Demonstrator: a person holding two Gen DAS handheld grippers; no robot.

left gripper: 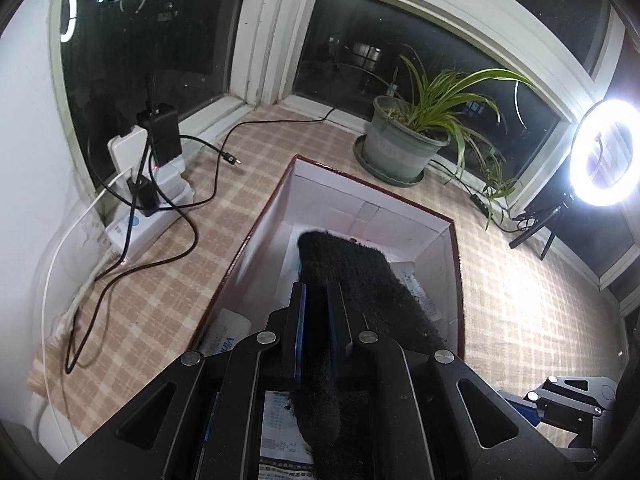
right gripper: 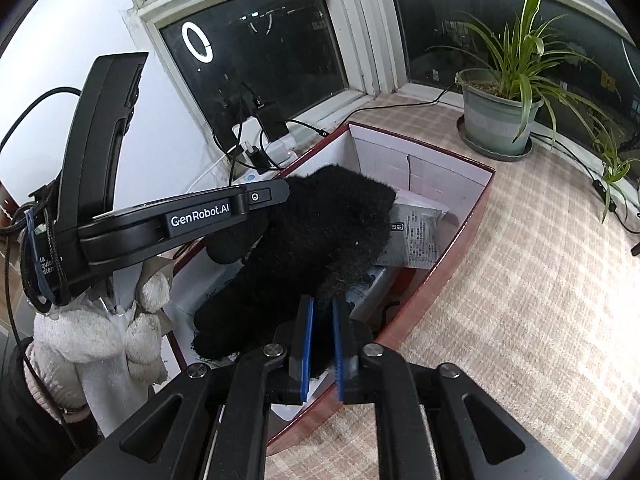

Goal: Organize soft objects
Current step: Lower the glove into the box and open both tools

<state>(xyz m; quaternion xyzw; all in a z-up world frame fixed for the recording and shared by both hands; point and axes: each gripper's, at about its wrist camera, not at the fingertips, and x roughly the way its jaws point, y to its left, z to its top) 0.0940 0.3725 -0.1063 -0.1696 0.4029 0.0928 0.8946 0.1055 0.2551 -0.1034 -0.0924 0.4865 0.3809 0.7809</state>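
The black fuzzy glove (right gripper: 316,240) hung over the open red-sided box (right gripper: 452,272), held at both ends. The left gripper (left gripper: 316,320) reached forward and down into the box from its near end, its jaws drawn close and pinched on the glove's edge, with the fabric (left gripper: 352,276) running out ahead between the fingers. In the right wrist view that same gripper (right gripper: 276,194) came in level from the left, its fingertips buried in the fuzz. The right gripper (right gripper: 322,336) pointed down at the box's near wall, its blue-padded fingers (right gripper: 307,344) nearly together and clamped on the glove's lower tip. Printed packets (right gripper: 412,236) lay on the box floor beneath. A potted plant (left gripper: 404,136) stood beyond on the checked cloth (left gripper: 168,280).
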